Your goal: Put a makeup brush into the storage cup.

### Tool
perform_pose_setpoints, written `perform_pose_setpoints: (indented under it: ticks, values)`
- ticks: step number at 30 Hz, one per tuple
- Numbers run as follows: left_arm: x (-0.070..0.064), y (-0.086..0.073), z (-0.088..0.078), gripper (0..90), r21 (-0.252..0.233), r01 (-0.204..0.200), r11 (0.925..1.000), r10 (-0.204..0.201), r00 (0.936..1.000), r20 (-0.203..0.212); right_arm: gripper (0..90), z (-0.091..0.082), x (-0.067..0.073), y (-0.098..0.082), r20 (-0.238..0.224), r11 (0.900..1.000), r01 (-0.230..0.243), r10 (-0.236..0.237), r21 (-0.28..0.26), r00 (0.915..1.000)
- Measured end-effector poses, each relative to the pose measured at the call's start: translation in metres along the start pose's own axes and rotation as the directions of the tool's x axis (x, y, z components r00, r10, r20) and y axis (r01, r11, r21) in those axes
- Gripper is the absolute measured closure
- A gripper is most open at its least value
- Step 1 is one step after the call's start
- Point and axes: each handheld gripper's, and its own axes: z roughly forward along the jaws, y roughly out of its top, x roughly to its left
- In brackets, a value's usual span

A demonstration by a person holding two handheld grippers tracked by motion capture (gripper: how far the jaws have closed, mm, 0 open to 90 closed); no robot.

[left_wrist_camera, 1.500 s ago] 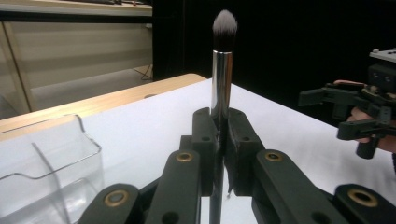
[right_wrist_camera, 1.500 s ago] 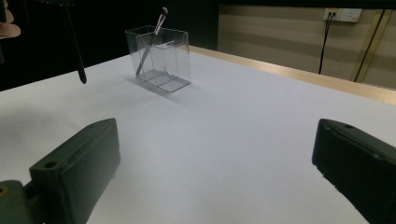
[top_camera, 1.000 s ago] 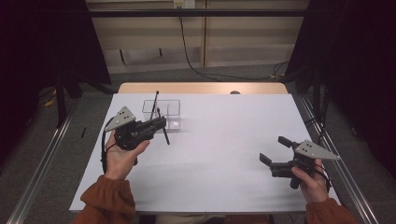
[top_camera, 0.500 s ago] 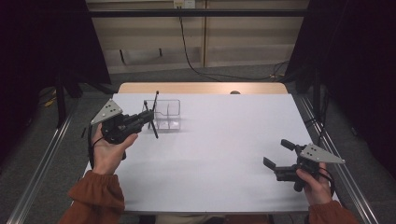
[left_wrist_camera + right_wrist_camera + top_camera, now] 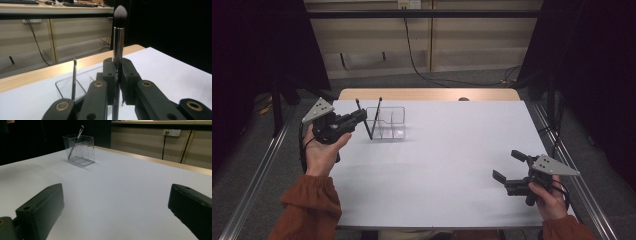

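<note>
Right tool [image 5: 510,176]: jaws spread wide, nothing between them, resting low over the near right part of the surface [image 5: 452,175], well apart from the clear organiser [image 5: 386,123].

Left tool [image 5: 358,116]: jaws closed on the makeup brush [image 5: 118,45], gripped on the handle just below the metal ferrule, bristle head up, just left of the clear organiser.

Handling of the makeup brush, as judged: light, stiff along the shaft, slim and smooth, so prone to pivot or slide in a loose pinch. Soft bristles deform easily; not to be gripped. Best hold: mid-handle, close to the ferrule, shaft square across the pads.

Clear organiser, far left of the surface: thin transparent walls, probably light and easily pushed; a second brush [image 5: 375,117] leaning inside.
</note>
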Motion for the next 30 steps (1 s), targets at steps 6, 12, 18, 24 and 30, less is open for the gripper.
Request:
perform_pose_setpoints:
  ticks: [6, 12, 18, 24, 30]
  values:
    - [0.002, 0.009, 0.006, 83.8, -0.005, -0.012, 0.9999, 0.012, 0.9999, -0.01, 0.0, 0.0, -0.001, 0.0, 0.006, 1.0, 0.0, 0.0, -0.001, 1.0]
    - [0.003, 0.015, 0.012, 83.8, -0.011, -0.012, 0.9999, 0.012, 0.9998, -0.016, 0.0, 0.0, 0.0, 0.0, 0.002, 1.0, -0.006, 0.006, -0.002, 1.0]
    - [0.005, 0.023, 0.016, 83.8, -0.027, -0.013, 0.9995, 0.012, 0.9996, -0.024, 0.0, 0.0, 0.0, 0.0, 0.003, 1.0, -0.011, 0.011, -0.003, 0.9999]
    - [0.01, 0.026, 0.024, 83.8, -0.031, -0.012, 0.9994, 0.01, 0.9988, -0.048, 0.0, -0.001, 0.0, 0.0, 0.003, 1.0, -0.007, 0.007, -0.003, 1.0]
    - [0.011, 0.031, 0.029, 83.8, -0.034, -0.013, 0.9994, 0.011, 0.9987, -0.051, 0.0, -0.001, -0.001, 0.0, 0.01, 1.0, -0.007, 0.007, -0.007, 0.9999]
